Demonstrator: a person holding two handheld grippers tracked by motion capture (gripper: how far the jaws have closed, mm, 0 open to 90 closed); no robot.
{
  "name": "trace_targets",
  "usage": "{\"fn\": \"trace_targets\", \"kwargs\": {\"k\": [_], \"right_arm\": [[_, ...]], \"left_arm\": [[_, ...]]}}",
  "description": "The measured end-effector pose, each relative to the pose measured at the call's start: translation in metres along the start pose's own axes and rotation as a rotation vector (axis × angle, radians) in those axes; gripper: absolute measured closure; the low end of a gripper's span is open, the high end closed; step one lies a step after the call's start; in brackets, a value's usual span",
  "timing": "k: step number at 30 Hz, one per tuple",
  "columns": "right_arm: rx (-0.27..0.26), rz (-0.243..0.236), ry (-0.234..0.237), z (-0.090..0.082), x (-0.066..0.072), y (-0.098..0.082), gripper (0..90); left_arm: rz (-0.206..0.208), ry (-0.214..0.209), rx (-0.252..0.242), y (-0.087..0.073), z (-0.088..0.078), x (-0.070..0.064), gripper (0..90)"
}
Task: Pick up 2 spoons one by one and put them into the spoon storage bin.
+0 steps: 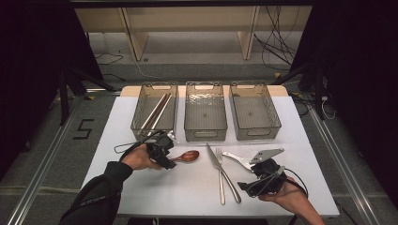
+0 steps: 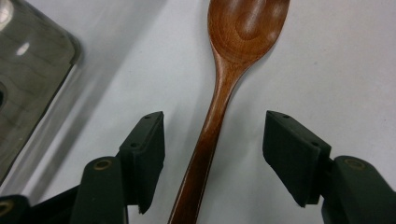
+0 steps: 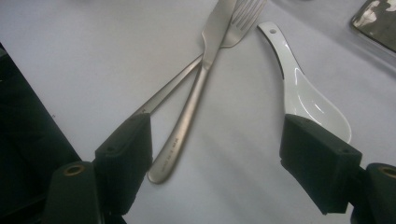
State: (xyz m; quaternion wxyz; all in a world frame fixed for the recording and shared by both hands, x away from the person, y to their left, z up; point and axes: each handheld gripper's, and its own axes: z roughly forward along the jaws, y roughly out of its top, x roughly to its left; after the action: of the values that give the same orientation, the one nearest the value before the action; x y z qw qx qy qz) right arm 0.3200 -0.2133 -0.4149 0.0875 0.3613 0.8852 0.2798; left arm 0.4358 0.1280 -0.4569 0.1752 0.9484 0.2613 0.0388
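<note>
left gripper view: jaws straddle wooden spoon (image 2: 219, 107), untouched.

The white table (image 1: 141, 187) carries three clear bins (image 1: 205, 112) in a row — then a wooden spoon (image 1: 187, 156), knife (image 1: 216, 161), fork (image 1: 220, 178) and white ceramic spoon (image 1: 237, 159).

Three clear plastic bins stand in a row at the far side of the counter (image 1: 141, 187): the left bin (image 1: 143, 108), the middle bin (image 1: 205, 123) and the right bin (image 1: 268, 117). The left bin holds one pair of chopsticks (image 1: 157, 111). On the near counter lie one wooden spoon (image 1: 187, 156), one knife (image 1: 213, 159), one fork (image 1: 219, 174) and one white ceramic spoon (image 1: 237, 159).
</note>
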Motion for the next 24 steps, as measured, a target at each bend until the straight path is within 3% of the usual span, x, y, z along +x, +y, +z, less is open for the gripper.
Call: {"fn": "trace_targets", "kwargs": {"k": [8, 11, 18, 24], "right_arm": [[0.0, -0.005, -0.002, 0.0, 0.002, 0.001, 26.3], [0.001, -0.003, -0.002, 0.0, 0.002, 0.001, 26.3], [0.002, -0.002, -0.003, 0.0, 0.002, 0.0, 26.4], [0.006, -0.004, -0.002, 0.0, 0.003, 0.0, 26.4]], "left_arm": [[0.021, -0.011, 0.029, 0.004, 0.005, 0.0, 44.3], [0.049, -0.018, 0.058, 0.006, 0.006, -0.001, 47.5], [0.046, -0.005, 0.068, 0.008, 0.009, 0.0, 56.2], [0.072, -0.012, 0.087, 0.011, 0.008, -0.003, 73.0]]}}
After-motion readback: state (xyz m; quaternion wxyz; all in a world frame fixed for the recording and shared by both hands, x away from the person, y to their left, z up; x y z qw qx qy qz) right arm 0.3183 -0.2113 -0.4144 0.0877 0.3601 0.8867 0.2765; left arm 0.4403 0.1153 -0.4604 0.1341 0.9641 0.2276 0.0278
